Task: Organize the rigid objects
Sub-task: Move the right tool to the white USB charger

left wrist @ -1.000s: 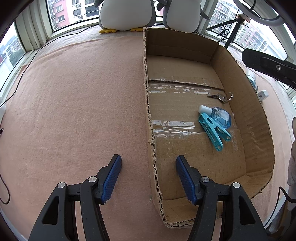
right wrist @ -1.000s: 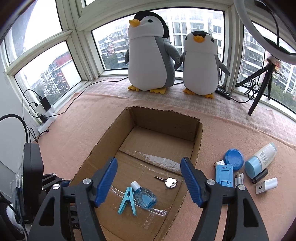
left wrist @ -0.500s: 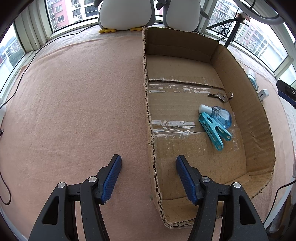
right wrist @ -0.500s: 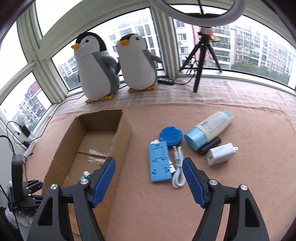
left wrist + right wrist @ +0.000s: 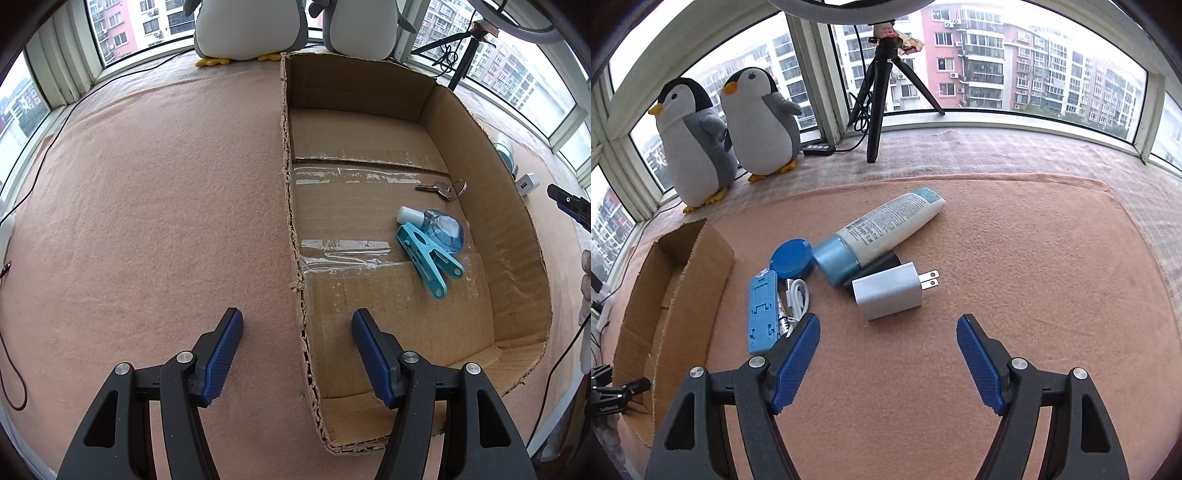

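The right gripper (image 5: pixel 888 356) was spread wide with nothing in it, hanging over the pink blanket (image 5: pixel 1015 258) just short of the white charger plug (image 5: pixel 891 294), so I'll use that plug as the anchor. Right behind the plug sat a black thing (image 5: pixel 882 263), mostly hidden so I couldn't tell what it was, and across that lay the white tube with a blue cap (image 5: pixel 879 232). Left of the plug were a coiled white cable (image 5: pixel 798 293), a round blue lid (image 5: pixel 791 258) and a flat blue phone stand (image 5: pixel 761 312), then the cardboard box (image 5: pixel 690 291) further left. The left gripper (image 5: pixel 297 356) was also wide open and empty, straddling the box's left wall (image 5: pixel 295 206). Inside the box were a teal clothespin (image 5: pixel 428 260) touching a small blue bottle (image 5: pixel 441 230), with a key on a ring (image 5: pixel 443 189) just past them. Two plush penguins (image 5: pixel 724 133) sat by the window.
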Demonstrator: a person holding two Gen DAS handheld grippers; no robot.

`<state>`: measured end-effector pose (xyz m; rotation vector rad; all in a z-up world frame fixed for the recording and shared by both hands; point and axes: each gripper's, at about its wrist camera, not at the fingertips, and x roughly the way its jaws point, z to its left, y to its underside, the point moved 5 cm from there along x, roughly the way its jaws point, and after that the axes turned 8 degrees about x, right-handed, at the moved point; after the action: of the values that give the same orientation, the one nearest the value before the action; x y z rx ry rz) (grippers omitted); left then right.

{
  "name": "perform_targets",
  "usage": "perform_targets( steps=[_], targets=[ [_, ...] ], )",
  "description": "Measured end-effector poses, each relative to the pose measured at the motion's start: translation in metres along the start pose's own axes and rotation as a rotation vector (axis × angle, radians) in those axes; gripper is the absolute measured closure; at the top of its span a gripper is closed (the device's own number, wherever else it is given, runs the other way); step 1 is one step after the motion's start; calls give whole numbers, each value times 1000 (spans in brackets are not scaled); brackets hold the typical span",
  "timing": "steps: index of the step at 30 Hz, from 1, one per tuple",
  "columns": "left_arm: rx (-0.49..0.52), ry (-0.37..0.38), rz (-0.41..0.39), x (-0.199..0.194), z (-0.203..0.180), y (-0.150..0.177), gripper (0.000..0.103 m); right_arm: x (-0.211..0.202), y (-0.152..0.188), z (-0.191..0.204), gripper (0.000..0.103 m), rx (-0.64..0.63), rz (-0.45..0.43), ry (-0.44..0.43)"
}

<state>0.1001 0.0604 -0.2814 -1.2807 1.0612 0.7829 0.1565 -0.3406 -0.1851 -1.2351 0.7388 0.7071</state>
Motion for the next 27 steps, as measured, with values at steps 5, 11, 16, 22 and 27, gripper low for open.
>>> perform_targets(
  steps=[5, 11, 16, 22, 27],
  targets=[
    [0, 0, 3, 0, 0, 0, 37, 19, -4, 5, 30, -49, 24, 15],
    [-2, 4, 4, 1, 1, -2, 37, 36, -8, 5, 30, -73, 45, 22],
    [-1, 3, 4, 1, 0, -2, 37, 42, -12, 5, 30, -76, 44, 11],
    [-1, 3, 4, 1, 0, -2, 37, 45, -16, 3, 32, -73, 41, 4],
    [0, 2, 4, 1, -1, -2, 37, 47, -16, 3, 50, -78, 54, -7]
  ],
)
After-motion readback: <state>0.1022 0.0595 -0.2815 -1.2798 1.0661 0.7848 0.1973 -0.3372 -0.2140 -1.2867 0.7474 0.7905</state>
